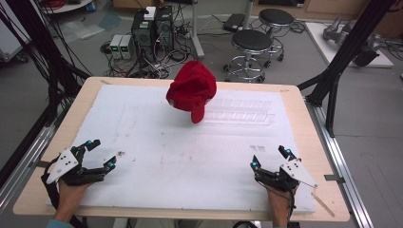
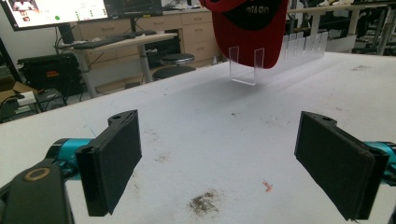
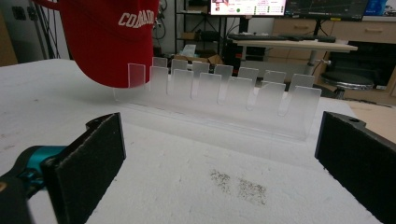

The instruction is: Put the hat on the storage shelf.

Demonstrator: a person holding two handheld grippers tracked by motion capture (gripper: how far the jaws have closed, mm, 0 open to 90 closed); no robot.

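Both grippers rest at the near edge, jaws wide and empty: left gripper (image 1: 99,153), right gripper (image 1: 270,158). The red cap (image 1: 191,90) sits on the clear slotted rack (image 1: 247,111), well ahead of both. Likely the opening approach; next, 1 gripper must reach forward to the cap.

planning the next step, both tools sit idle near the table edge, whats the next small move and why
Probably reach the left tool forward toward the red fabric cap perched on the clear acrylic slotted rack. Both tools are open and empty, the right tool too, and far from the cap.
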